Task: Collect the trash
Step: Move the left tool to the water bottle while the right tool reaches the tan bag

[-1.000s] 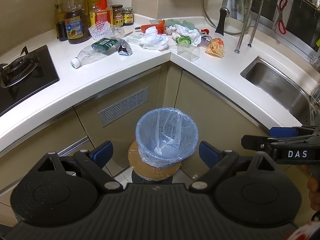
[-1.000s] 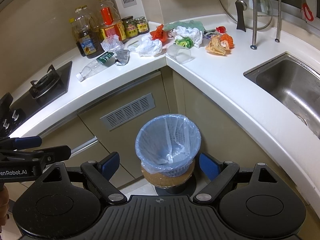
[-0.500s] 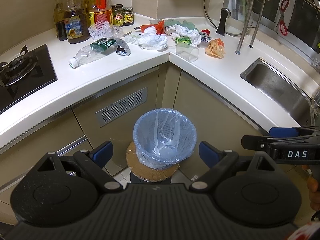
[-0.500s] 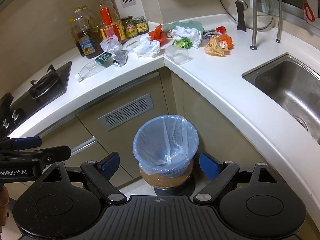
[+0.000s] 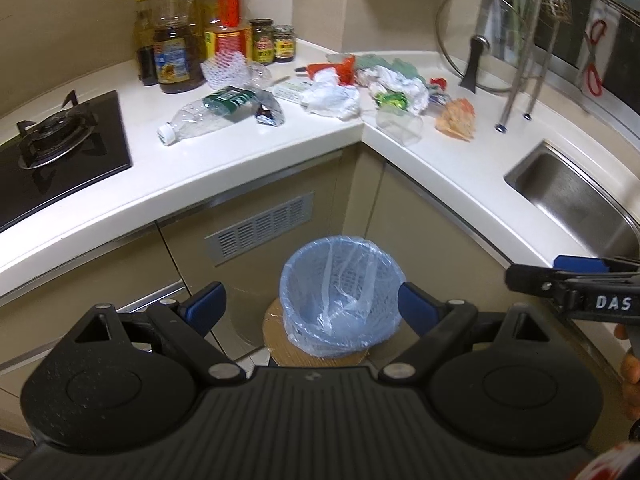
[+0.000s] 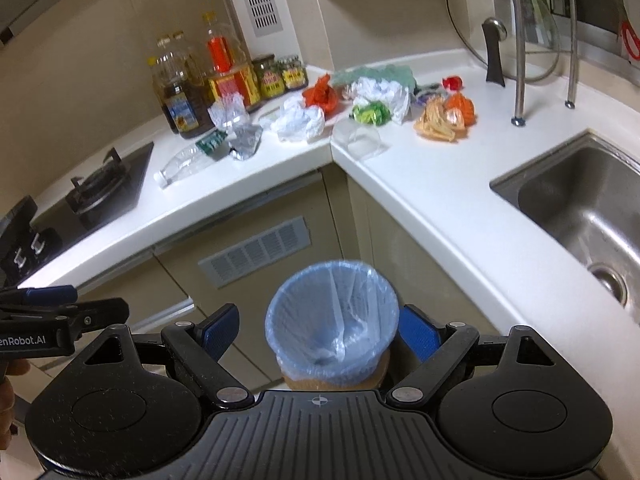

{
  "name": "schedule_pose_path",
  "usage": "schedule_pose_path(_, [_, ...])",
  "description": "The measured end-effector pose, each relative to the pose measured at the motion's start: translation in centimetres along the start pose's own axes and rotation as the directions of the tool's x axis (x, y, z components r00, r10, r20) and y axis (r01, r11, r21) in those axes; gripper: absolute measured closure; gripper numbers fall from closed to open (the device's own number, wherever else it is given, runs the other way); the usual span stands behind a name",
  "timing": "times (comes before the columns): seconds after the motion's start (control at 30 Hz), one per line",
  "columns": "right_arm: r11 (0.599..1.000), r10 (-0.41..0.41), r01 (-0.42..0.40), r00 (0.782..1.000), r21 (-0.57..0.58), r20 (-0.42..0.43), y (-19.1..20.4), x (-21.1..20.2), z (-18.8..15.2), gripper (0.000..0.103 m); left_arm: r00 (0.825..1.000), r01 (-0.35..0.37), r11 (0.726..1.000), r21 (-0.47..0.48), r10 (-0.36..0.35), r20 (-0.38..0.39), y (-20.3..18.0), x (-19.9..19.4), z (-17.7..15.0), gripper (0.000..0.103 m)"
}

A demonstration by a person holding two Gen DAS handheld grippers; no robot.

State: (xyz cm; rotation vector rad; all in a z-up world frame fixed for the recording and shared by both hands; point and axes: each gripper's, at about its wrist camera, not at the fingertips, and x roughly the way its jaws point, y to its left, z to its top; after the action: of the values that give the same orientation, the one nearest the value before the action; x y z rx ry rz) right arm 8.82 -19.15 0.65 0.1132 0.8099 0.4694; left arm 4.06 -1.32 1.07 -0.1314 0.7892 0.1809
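A blue bin lined with a clear bag stands on a round stool below the corner counter. Trash lies on the white counter: a crushed plastic bottle, a silver wrapper, white crumpled plastic, a clear cup, orange peel scraps and red and green wrappers. My left gripper is open and empty above the bin. My right gripper is open and empty above the bin too.
Oil and sauce bottles stand at the back left by a gas hob. A steel sink lies at the right. A glass pan lid and a rack's legs stand behind the trash.
Both grippers have tilted up and moved a little closer to the counter, so the bin sits lower in view. Both stay open and empty.
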Motion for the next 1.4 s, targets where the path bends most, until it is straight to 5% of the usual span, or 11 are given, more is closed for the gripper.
schedule_pose_path(0.8, [1.0, -0.001, -0.002, 0.986, 0.021, 0.165, -8.0, 3.6, 4.7, 0.016, 0.978, -0.179, 0.976, -0.121, 0.19, 0.084, 6.8, 2.9, 3.1, 0.011])
schedule_pose_path(1.4, [0.982, -0.174, 0.142, 0.938, 0.124, 0.3, -9.1, 10.1, 11.1, 0.017, 0.979, -0.113, 0.993, -0.017, 0.114, 0.171, 13.6, 12.9, 14.2, 0.012])
